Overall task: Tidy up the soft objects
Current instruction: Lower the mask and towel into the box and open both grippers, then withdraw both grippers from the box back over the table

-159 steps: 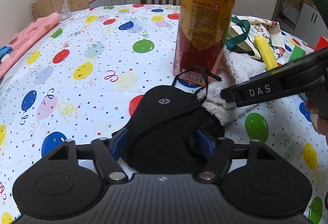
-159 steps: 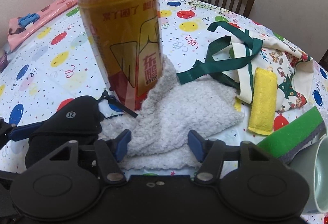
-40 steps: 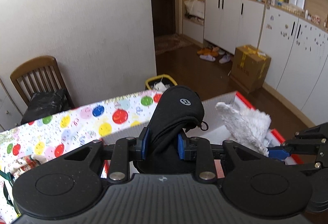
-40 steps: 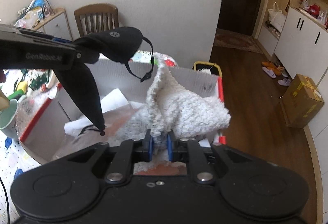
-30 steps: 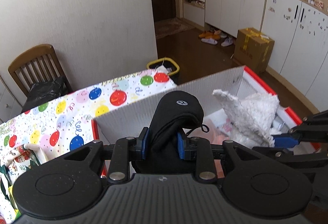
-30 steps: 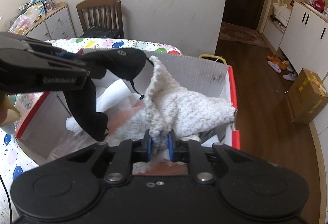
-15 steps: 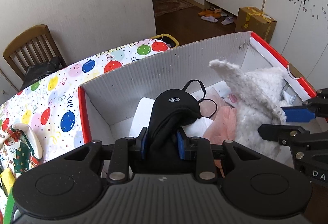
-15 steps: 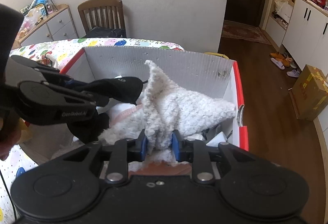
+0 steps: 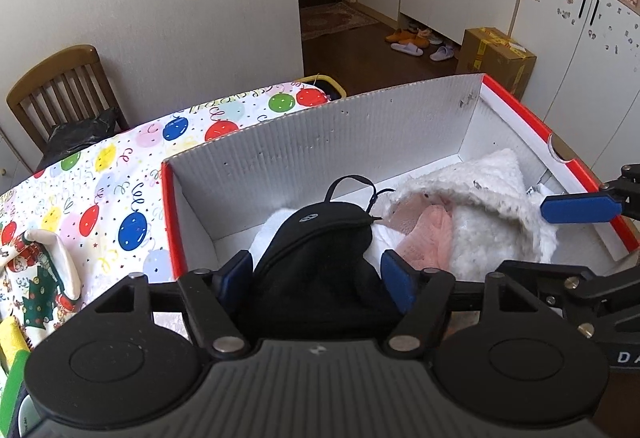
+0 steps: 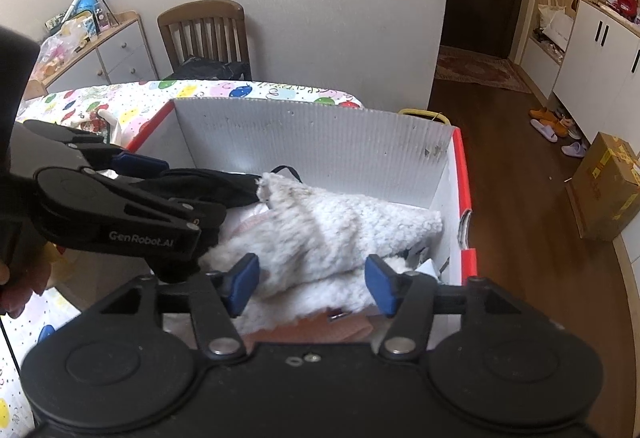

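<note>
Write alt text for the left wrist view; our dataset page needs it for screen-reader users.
The left gripper, fingers spread open, hovers over a black pouch lying in a red-rimmed white cardboard box beside a fluffy white towel and pink cloth. The box sits on a balloon-print tablecloth; the right gripper enters from the right.

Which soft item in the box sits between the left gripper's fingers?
The black fabric pouch, between the open left gripper; the white fluffy towel lies rightward.

"GenRobot.AI" on left gripper [image 10: 132,173]; perhaps "DA" on right gripper [image 9: 568,234]
</note>
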Motion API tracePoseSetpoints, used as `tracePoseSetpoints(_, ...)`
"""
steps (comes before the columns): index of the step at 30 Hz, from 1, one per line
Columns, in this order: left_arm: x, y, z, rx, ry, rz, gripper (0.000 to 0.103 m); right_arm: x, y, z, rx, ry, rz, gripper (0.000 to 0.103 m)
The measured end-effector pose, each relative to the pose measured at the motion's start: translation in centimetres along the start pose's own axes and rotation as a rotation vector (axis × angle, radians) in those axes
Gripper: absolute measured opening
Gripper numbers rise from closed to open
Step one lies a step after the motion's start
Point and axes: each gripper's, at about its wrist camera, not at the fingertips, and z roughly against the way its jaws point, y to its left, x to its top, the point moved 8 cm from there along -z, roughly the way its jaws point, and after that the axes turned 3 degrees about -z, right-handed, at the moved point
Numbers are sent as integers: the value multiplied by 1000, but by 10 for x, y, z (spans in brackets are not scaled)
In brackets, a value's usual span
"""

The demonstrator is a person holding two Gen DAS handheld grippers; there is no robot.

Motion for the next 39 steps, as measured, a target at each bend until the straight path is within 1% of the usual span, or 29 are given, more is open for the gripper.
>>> tracePoseSetpoints(6,-1,3,15,-13,-22,26,77,2,6,13,19,-24,10,70)
tracePoseSetpoints(8,-1,4,20,-22,-28,33,82,2,7,19,19,-34,8,72)
tracePoseSetpoints(11,-2,5,29,-25,-36,39,82,3,10,26,23,-47,7,75)
tracePoseSetpoints(12,-3,6,31,-28,-35,45,82,4,11,29,24,-53,7,77)
tracePoseSetpoints(13,-3,6,34,-31,-34,52,83,4,12,33,27,-58,7,81)
tracePoseSetpoints(15,-5,8,41,-36,-41,67,83,5,14,38,30,-67,10,86)
tracePoseSetpoints(17,-6,9,50,-38,-56,77,86,5,17,44,36,-75,5,87)
tracePoseSetpoints(19,-7,11,58,-40,-72,84,86,4,19,51,42,-86,2,91)
tracePoseSetpoints(23,-11,15,77,-43,-103,93,87,5,25,63,40,-109,-4,95)
tracePoseSetpoints(25,-14,17,87,-43,-119,97,91,4,29,70,42,-121,-12,99)
tracePoseSetpoints(31,-24,30,119,-56,-178,140,92,2,50,91,51,-160,-9,101)
tracePoseSetpoints(32,-27,33,125,-59,-187,150,94,2,55,95,51,-168,-8,101)
tracePoseSetpoints(33,-29,37,130,-62,-198,159,101,2,60,99,52,-176,-5,102)
tracePoseSetpoints(34,-31,41,135,-64,-207,168,103,2,65,102,52,-183,-4,102)
tracePoseSetpoints(37,-40,54,152,-62,-245,190,103,1,81,109,65,-195,-4,102)
tracePoseSetpoints(39,-47,65,162,-50,-251,203,103,-1,94,113,70,-199,0,102)
